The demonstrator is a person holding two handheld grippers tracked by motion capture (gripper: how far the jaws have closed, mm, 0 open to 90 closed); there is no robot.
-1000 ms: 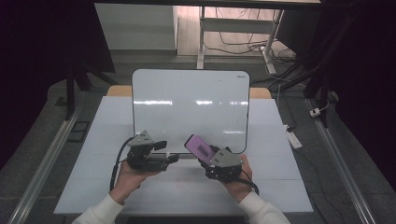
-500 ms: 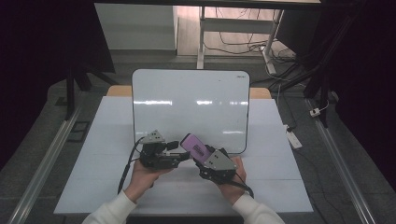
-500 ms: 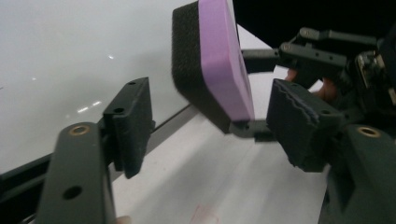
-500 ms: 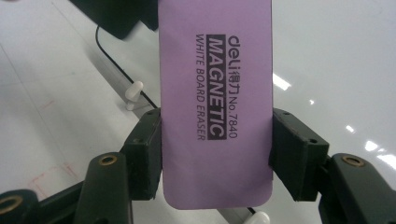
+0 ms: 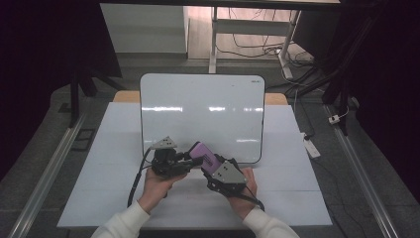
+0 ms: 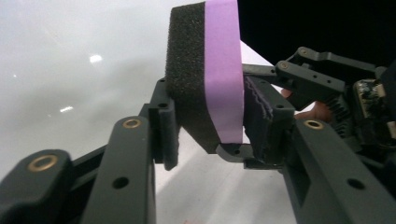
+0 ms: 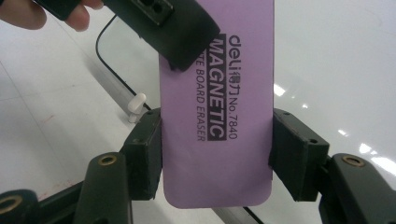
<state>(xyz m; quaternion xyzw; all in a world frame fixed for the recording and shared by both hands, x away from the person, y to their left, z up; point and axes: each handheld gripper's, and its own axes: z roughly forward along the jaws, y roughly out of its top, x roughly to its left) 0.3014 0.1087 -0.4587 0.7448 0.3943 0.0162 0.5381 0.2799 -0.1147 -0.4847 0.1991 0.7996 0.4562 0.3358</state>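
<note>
A purple whiteboard eraser (image 5: pixel 203 151) with a black foam face is held just above the near edge of the whiteboard (image 5: pixel 203 111). My right gripper (image 5: pixel 210 161) is shut on its two long sides (image 7: pixel 217 154), printed label facing the camera. My left gripper (image 5: pixel 194 159) comes in from the left, and its jaws have just been closing with the eraser's end between them. In the left gripper view one pad presses the foam face and the other the purple back of the eraser (image 6: pixel 205 70). The left gripper's jaw (image 7: pixel 163 23) overlaps the label in the right gripper view.
The whiteboard lies flat on the white table (image 5: pixel 119 134), its dark rounded edge close under the grippers. A small white clip (image 7: pixel 135 106) sits on the board's border. Cables and table legs lie on the floor beyond the far edge.
My left gripper has moved right to the eraser and shut on its end. The right gripper has kept its hold and barely shifted.
</note>
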